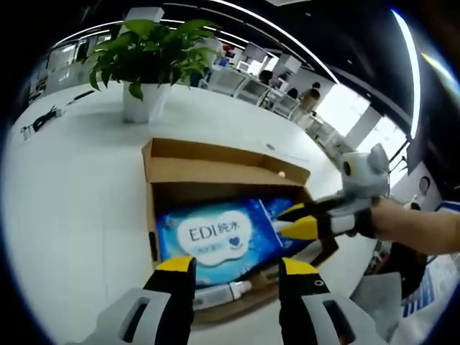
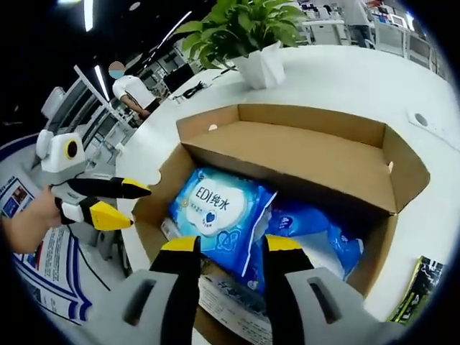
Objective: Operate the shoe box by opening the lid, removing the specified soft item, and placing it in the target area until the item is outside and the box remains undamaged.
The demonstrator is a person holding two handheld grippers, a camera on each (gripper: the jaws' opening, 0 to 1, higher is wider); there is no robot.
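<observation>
Shoe box open; claw tips hide blue pack's edge.

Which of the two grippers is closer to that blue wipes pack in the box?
Right. The right gripper reaches into the shoe box with its tips at the blue wipes pack's edge; the left gripper hangs outside the box, beside its wall.

Open-plan office interior. A broad white table with a curved edge occupies the foreground; a leafy green plant in a white pot stands on it, with black cables lying near its far edge. Beyond are rows of white desks and seated people. Long linear ceiling lights cross a dark ceiling; bright windows admit daylight.
</observation>
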